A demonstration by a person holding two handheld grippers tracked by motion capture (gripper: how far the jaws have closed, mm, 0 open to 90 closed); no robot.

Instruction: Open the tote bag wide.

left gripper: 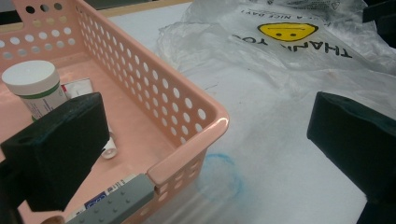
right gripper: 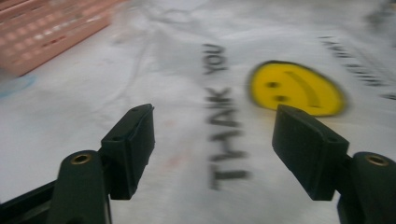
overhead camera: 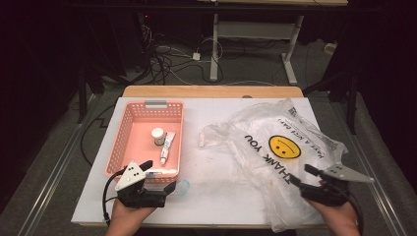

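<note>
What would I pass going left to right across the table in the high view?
Left gripper → pink basket → white bottle → tube → clear plastic bag → right gripper.

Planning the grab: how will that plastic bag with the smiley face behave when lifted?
The plastic bag lies crumpled and translucent, so it is probably thin, floppy and light. Its glossy film may slip between pads. Lifted at one edge, it would likely sag rather than hold shape.
</note>
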